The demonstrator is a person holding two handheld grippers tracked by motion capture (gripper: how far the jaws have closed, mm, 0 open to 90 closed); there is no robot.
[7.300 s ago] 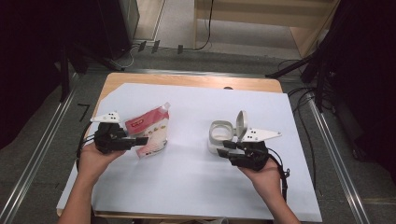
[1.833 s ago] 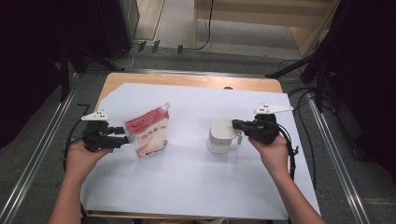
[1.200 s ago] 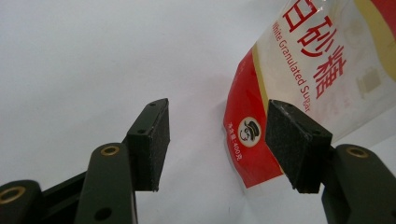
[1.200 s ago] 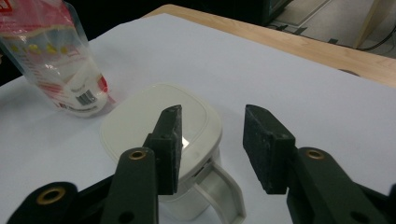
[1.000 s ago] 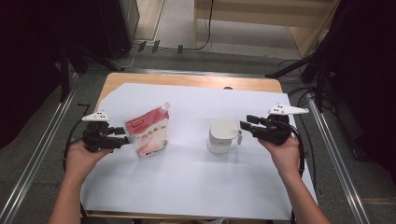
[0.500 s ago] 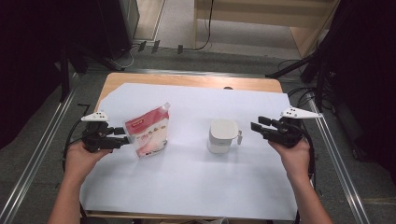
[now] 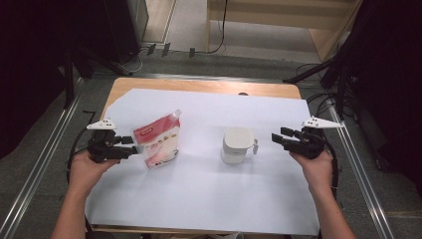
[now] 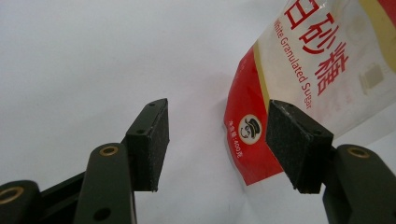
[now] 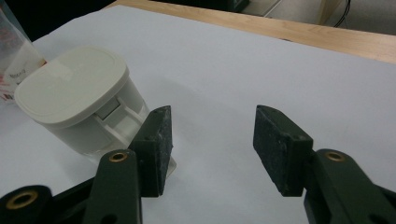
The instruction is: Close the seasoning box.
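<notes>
The person's forearms came in from the bottom of the high view, one hand on each gripper. The left gripper (image 7: 128, 147) sat at the left of the white sheet (image 7: 199, 199), its jaws apart and pressing on nothing. In the left gripper view the red-and-white sugar bag (image 8: 299, 88) lay just past the right pad (image 8: 292, 140), its lower corner showing in the gap between the pads; whether it touched that pad could not be told. In the high view the bag (image 7: 158, 141) lay just beside that gripper's tips.

The right gripper (image 7: 279, 139) was at the right of the sheet, apart from the white lidded container (image 7: 236, 145). Its jaws had just been opening, and nothing was between them. In the right gripper view the container (image 9: 79, 102) stood with its lid shut just beyond the left pad (image 9: 156, 144), with bare sheet between the pads.

Farther off ran the table's wooden edge (image 7: 209, 85), then floor with cables.
</notes>
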